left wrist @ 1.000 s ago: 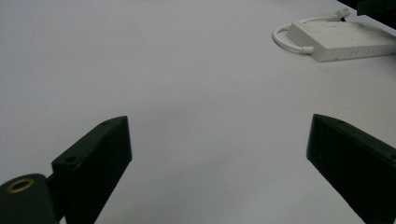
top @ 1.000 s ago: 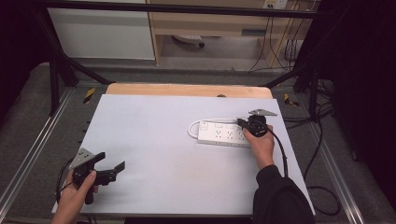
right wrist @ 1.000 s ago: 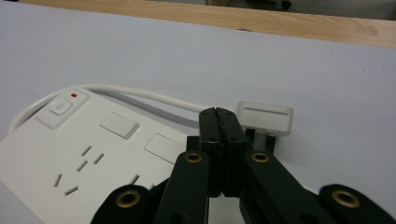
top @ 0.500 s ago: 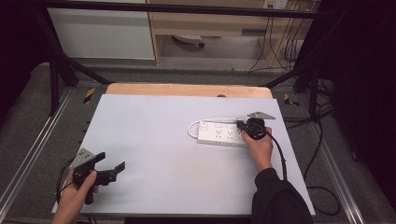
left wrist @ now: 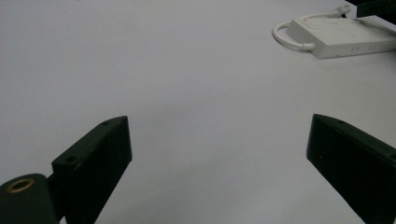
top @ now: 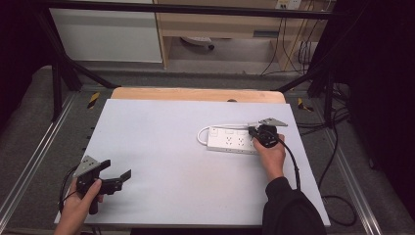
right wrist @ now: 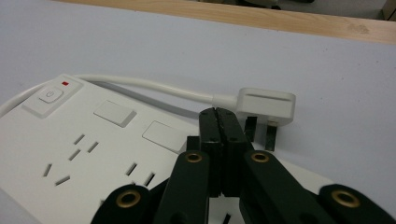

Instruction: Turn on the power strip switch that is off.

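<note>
Nothing has moved since the earlier frames: both hands sit where they were. From the high view, the right gripper rests over the right end of the white power strip on the pale table, while the left gripper waits near the front left corner, well apart. Its own view shows jaws spread wide over bare table, the strip far off. Looking along the right gripper reveals jaws pressed together, empty, just before the strip's white plug lying behind it.
</note>
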Demonstrator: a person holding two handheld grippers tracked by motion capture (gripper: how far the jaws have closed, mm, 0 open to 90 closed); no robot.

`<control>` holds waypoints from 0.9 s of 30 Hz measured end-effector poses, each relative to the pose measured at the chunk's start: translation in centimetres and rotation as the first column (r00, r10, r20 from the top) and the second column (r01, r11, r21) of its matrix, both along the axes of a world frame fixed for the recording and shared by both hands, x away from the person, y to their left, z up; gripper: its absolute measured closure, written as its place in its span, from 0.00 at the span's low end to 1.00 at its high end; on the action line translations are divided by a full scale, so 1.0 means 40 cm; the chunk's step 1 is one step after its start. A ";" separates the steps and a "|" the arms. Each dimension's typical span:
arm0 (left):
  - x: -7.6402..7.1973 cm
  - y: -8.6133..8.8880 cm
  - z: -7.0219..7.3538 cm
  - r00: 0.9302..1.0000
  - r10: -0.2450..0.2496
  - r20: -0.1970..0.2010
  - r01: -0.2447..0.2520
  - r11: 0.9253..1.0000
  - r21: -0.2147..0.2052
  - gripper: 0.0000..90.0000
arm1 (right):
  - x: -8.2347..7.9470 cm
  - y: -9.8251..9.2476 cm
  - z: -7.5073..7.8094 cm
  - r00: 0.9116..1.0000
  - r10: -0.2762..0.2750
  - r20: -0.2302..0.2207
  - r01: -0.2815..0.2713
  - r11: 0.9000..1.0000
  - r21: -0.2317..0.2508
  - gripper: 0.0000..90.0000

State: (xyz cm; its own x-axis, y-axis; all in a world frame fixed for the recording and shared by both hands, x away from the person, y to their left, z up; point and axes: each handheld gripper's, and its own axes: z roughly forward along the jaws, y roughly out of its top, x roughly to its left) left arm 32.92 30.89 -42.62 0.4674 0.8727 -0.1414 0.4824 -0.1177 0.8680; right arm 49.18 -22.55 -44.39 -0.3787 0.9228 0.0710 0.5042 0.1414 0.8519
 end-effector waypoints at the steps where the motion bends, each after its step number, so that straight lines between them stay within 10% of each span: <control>1: 0.000 0.000 0.000 1.000 -0.001 0.000 0.001 1.000 -0.002 0.07 | -0.001 0.000 -0.001 1.000 -0.001 0.001 0.001 1.000 0.000 1.00; 27: -0.001 -0.001 0.000 1.000 -0.003 -0.003 0.003 1.000 0.001 0.07 | -0.009 -0.006 -0.011 1.000 -0.011 0.005 0.011 0.999 0.038 1.00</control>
State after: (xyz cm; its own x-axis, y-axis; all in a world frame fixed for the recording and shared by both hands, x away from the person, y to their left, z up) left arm 32.89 30.84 -42.62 0.4696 0.8714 -0.1418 0.4849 -0.1204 0.8662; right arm 48.82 -22.78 -44.85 -0.3690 0.9236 0.1039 0.5009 0.1035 0.8593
